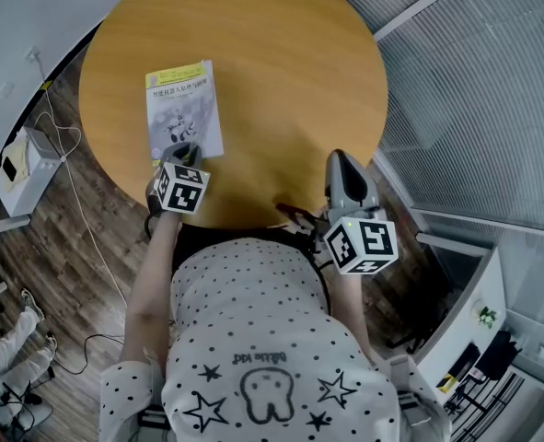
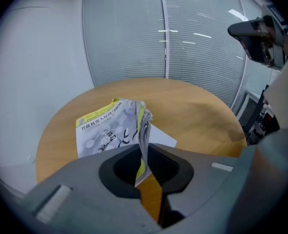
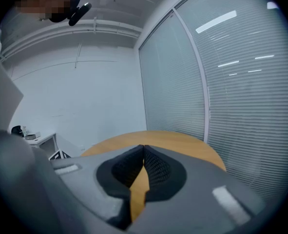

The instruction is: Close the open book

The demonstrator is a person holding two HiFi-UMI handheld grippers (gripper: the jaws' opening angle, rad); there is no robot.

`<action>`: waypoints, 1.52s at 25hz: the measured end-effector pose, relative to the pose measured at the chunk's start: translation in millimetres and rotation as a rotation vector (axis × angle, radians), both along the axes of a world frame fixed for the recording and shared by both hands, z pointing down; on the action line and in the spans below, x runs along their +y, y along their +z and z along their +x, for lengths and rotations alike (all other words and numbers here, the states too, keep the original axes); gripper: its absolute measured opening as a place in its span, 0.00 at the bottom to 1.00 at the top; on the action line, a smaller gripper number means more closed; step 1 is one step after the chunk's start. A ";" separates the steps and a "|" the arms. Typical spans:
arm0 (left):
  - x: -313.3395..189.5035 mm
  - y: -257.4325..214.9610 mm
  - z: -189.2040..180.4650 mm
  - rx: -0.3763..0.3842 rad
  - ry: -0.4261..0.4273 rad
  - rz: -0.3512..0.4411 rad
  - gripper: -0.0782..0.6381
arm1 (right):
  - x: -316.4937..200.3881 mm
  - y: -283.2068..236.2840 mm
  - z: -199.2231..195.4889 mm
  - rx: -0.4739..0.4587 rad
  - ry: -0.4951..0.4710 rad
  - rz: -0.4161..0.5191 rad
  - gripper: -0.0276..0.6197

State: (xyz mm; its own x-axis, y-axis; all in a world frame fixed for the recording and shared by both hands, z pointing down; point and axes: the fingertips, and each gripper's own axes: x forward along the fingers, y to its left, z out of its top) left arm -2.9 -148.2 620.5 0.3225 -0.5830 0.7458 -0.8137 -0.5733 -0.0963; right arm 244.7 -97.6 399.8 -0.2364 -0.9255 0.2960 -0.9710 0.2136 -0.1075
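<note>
Item: book [image 1: 183, 107], near table [image 1: 281, 53] left edge, long axis running away from me; my left gripper [image 1: 185, 151] pinches its lifted near-end pages; right gripper [image 1: 343, 168] pressed together, empty, well apart

Round wooden table [image 1: 281, 63] seen from above, filling the upper middle. Left of the table, a white box [image 1: 21, 168] sits on dark wood flooring [image 1: 51, 265], with thin white cables [image 1: 69, 182] (loosely trailing) beside it. Right of the table, grey slatted blinds [image 1: 474, 90]. Below and right of the table, a white cabinet [image 1: 469, 325].
</note>
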 end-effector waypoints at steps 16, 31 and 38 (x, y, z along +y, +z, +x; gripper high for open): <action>4.1 10.5 8.0 -0.002 0.018 -0.022 0.19 | 7.3 -3.7 5.5 0.004 0.010 0.000 0.05; 5.5 21.7 11.7 0.013 0.012 -0.051 0.23 | 8.1 -2.7 6.3 0.005 0.016 -0.004 0.05; 6.7 21.9 13.4 0.057 -0.023 -0.042 0.24 | 9.1 -2.9 7.4 0.007 0.012 -0.005 0.05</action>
